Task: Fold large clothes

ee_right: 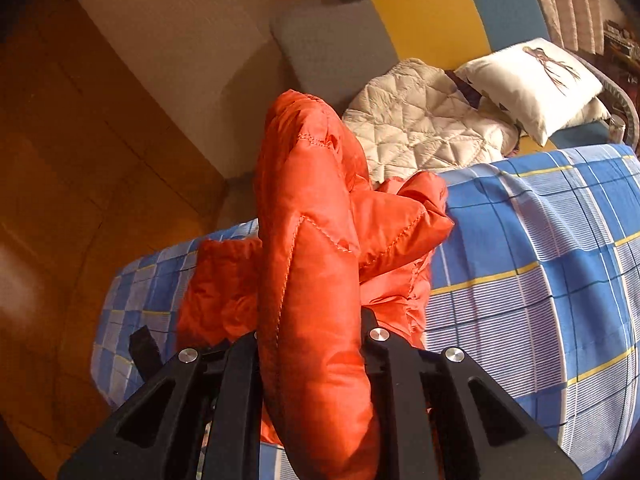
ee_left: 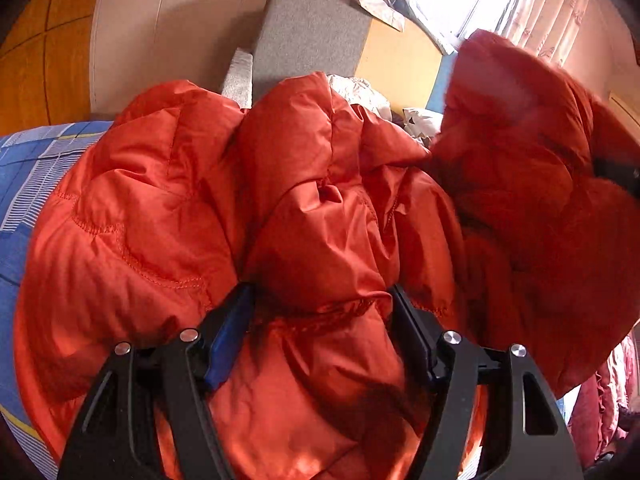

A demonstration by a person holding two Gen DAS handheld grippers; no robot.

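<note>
Nearest in the left wrist view: left gripper (ee_left: 320, 300), black fingers (ee_left: 232, 320) spread wide with a thick fold of the orange puffer jacket (ee_left: 168, 208) bulging between them; whether squeezed or merely pressed in, cannot tell. Nearest in the right wrist view: right gripper (ee_right: 310, 334) clamped on a long padded roll of the same jacket (ee_right: 312, 272), lifted upright between the two fingers (ee_right: 376, 336). Under and around the jacket: bed with a blue checked sheet (ee_right: 540, 260), the rest of the jacket heaped on it near the edge, one blurred part raised at the right of the left view. Just beyond the heap: cream quilted garment (ee_right: 420, 124) lying crumpled, touching a white pillow (ee_right: 536, 80). Behind those: grey, yellow and blue cushion (ee_right: 432, 20) propped against the wall. Off to the left, below the bed: wooden floor (ee_right: 80, 200). Farthest, top right of the left view: bright window with pale curtain (ee_left: 552, 4).
</note>
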